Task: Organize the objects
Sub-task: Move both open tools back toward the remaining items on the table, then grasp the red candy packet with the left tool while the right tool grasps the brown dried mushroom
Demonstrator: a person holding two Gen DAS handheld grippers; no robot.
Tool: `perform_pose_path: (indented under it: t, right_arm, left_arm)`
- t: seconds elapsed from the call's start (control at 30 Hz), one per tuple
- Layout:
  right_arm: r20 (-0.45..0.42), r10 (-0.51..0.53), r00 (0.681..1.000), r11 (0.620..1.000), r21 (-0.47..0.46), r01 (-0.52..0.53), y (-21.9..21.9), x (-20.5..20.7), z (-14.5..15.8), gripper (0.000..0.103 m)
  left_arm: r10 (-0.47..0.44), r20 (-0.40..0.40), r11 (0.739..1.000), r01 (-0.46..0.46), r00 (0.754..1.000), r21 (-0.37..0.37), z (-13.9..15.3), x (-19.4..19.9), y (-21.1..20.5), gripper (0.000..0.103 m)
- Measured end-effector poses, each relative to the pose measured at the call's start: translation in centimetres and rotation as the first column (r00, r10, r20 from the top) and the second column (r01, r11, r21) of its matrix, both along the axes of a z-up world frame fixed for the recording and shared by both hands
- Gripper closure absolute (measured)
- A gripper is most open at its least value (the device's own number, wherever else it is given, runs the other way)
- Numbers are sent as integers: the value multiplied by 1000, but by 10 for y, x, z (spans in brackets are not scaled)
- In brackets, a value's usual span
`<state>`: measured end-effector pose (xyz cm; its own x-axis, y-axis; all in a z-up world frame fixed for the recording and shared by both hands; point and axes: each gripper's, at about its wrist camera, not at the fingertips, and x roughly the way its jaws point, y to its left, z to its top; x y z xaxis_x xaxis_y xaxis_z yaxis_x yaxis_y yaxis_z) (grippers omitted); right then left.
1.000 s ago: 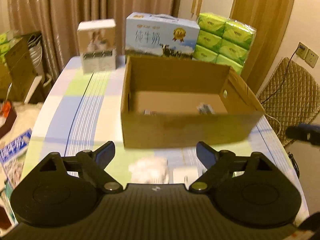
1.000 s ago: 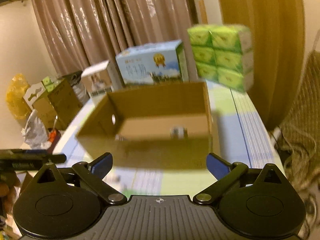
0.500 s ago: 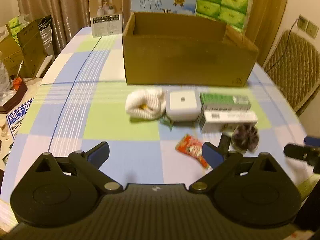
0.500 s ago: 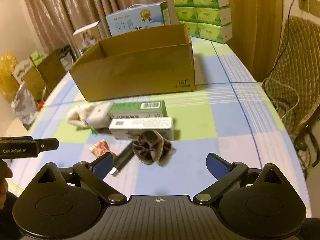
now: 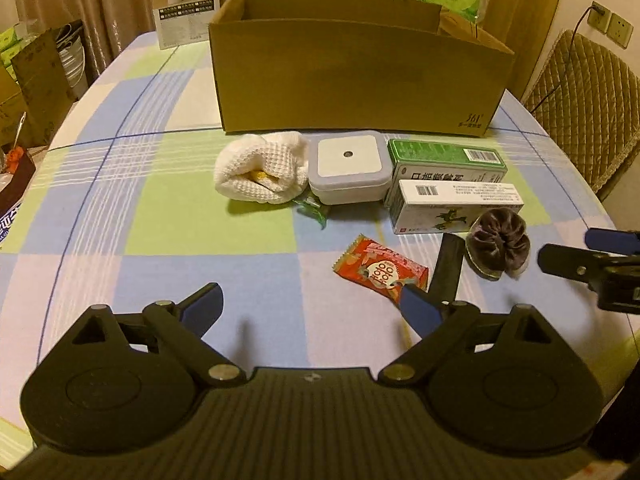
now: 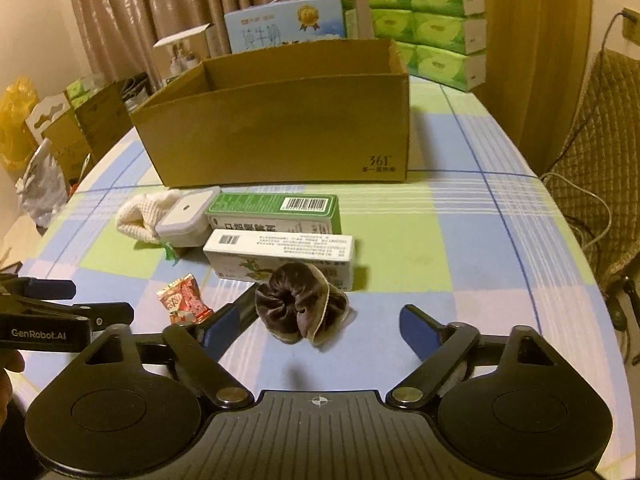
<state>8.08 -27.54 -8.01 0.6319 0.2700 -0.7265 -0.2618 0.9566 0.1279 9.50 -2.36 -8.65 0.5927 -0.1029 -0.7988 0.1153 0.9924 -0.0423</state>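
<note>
A: What is lying in front of the cardboard box [image 5: 360,80]?

B: A row of small things is sitting on the checked tablecloth [image 5: 180,232] just in front of its long wall. From the left: a white waffle-knit cloth [image 5: 256,172], bunched up with something yellow showing inside its folds; a square grey container with a white lid [image 5: 348,166] touching the cloth; then a green carton [image 5: 444,160] with a barcode, and a white carton [image 5: 456,206] lying just in front of it, nearly parallel.

A: And nearer the grippers?

B: A red snack packet [image 5: 380,270] is lying flat, a small green wrapper [image 5: 314,210] is peeking out under the grey container, and a dark brown velvet scrunchie [image 6: 300,308] is sitting crumpled against the white carton's front edge. A flat black stick-like item [image 5: 448,268] is lying between the packet and the scrunchie; what it is I cannot tell.

A: How are the tools standing?

B: The left gripper [image 5: 312,308] is hovering over bare cloth with its blue-tipped fingers spread wide and gripping nothing. The right gripper [image 6: 316,324] is likewise gaping wide and empty, its fingers flanking the scrunchie from the near side, not touching it.

A: Behind the box?

B: A blue milk carton [image 6: 288,24] and stacked green tissue packs [image 6: 432,28] are standing there.
</note>
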Motion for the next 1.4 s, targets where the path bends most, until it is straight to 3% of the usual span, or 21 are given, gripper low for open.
perform_pose_path:
  t: [0.2,0.33,0.43,0.53,0.6,0.7,0.77,0.93,1.07,1.13,1.23,1.4]
  right_arm:
    - [-8,38,999,999,-13,-38,10,13,-14,39]
    - [-8,56,998,998,-17,-56,17,21,-21,44]
    - [-16,79,997,996,-37,-80,25,28,-29,50]
    - [-21,103,994,991,-81,-105,32,32,-37,55]
    - [-33,101,994,991,-90,-103,31,33,-41,72]
    - [-39,81,996,994,-74,-84,25,33,-40,83]
    - [-42,65,997,996,-65,-67,20,32,-37,85]
    - [-52,44,998,997,-54,-47,14,30,-35,85]
    - [-53,34,998,998,-46,-36,11,29,-35,85]
    - [-52,35,998,998,-46,-37,11,29,-35,85]
    - [-51,33,998,998,-45,-36,11,29,-35,85]
    - [-49,35,998,998,-48,-37,12,29,-35,85]
  left_arm:
    - [-2,-12,1000,2,1000,-11,-6,7,-1,14]
    - [4,-22,1000,-5,1000,-30,-9,11,-2,15]
    - [-2,-39,999,0,999,-45,-11,15,-4,23]
    - [-6,-45,999,4,999,-54,-13,17,-8,25]
    - [-7,-44,998,4,999,-63,-14,18,-10,25]
    - [-2,-52,996,-3,999,-93,-15,22,-14,25]
    - [-6,-66,994,-1,998,-113,-17,25,-19,25]
    - [-14,-94,988,-1,995,-152,-25,34,-32,46]
    - [-12,-90,987,-3,996,-162,-29,40,-42,50]
    - [-14,-83,988,1,996,-156,-29,43,-44,58]
    - [-48,-75,994,40,996,-101,-29,44,-45,71]
    - [-114,-56,993,113,992,-11,-31,35,-45,75]
